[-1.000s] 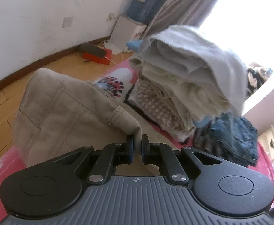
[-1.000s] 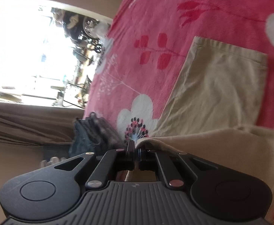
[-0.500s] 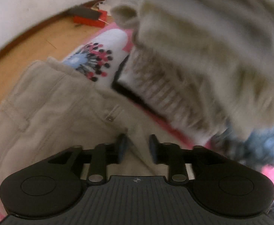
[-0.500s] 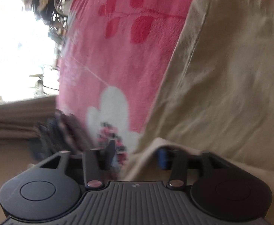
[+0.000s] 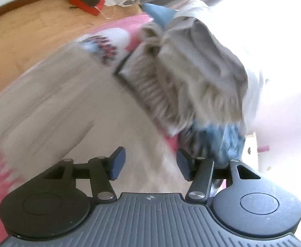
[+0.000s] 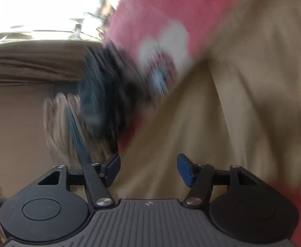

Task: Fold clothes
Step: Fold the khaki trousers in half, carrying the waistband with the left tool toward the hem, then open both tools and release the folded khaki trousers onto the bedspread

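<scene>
Hand-held gripper, left [image 5: 149,163], with its blue pads standing apart and the jaws opening; nothing is pinched between them, and the beige cotton-twill trousers [image 5: 72,107] lie beneath and beyond the tips. The right hand-held gripper [image 6: 148,169] is likewise opening, its pads clear of the same beige cloth [image 6: 243,94], which fills the right of that view. The trousers rest spread on the pink floral bed cover [image 6: 156,18]. Both views are blurred, so seams and pockets cannot be made out.

Handling, as a judgement: the twill looks light and limp, of medium weave with soft creases, neither slippery nor fragile. It should drape from any pinch and hold a fold once laid flat. The firmest places to take hold would be a doubled edge or hem, one gripper at each corner, so the panel lifts evenly.

Beyond the trousers stands a tall pile of folded pale knitwear and grey cloth [image 5: 183,78], ribbed and fuzzy in texture, with crumpled blue denim [image 5: 222,140] at the pile's foot, just beside the trousers' far edge. Further out from the trousers are a wooden plank floor [image 5: 26,35], a red flat box [image 5: 86,2] on it, and grey curtains [image 6: 33,61] below a bright window.
</scene>
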The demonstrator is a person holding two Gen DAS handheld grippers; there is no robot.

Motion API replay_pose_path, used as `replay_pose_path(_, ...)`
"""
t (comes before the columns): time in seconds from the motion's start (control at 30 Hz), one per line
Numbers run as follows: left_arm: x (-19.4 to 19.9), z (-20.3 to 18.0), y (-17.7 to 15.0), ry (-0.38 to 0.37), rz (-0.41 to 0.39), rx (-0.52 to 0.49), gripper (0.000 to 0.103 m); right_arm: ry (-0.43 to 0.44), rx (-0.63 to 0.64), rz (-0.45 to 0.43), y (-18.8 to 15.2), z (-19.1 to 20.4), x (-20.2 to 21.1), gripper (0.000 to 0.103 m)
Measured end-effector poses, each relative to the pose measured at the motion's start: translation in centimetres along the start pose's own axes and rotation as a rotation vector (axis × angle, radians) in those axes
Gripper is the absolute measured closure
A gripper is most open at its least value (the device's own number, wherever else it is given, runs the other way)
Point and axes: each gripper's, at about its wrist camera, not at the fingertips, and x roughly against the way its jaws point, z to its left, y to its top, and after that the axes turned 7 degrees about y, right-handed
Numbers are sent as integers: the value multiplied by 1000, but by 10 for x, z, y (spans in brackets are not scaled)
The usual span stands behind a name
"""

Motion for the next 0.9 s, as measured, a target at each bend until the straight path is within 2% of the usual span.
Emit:
replay_pose_path(0.13, 23, 47, -48, 113, -8, 78, 47, 18, -116, -4, -49, -56, -9, 39)
replay_pose_path(0.23, 19, 82, -70, 158, -45, 194, 46, 38, -114, -96, -60, -81, -16, 37)
replay_pose_path(0.33, 13, 98, -78, 137, -105, 274, 46, 157, -146, -193, -56, -95, -26, 37)
replay_pose_path(0.5, -3, 119, -73, 33, -197, 446, 43, 255, -156, -318, -42, -94, -40, 39)
replay_pose_path(0.63, -16, 104, -64, 28, -239, 423, 44, 273, -137, -399, -34, -90, -42, 41)
replay_pose_path(0.67, -17, 100, -64, 33, -244, 402, 44, 255, -139, -405, -32, -92, -46, 51)
replay_pose_path(0.77, -25, 94, -59, 56, -251, 349, 48, 226, -150, -425, -28, -93, -53, 67)
replay_pose_path(0.8, -27, 89, -57, 74, -256, 332, 53, 207, -141, -429, -27, -90, -53, 78)
replay_pose_path(0.87, -29, 80, -57, 121, -270, 293, 59, 150, -98, -435, -25, -79, -55, 88)
replay_pose_path(0.9, -30, 76, -57, 144, -277, 273, 66, 143, -79, -438, -25, -74, -53, 93)
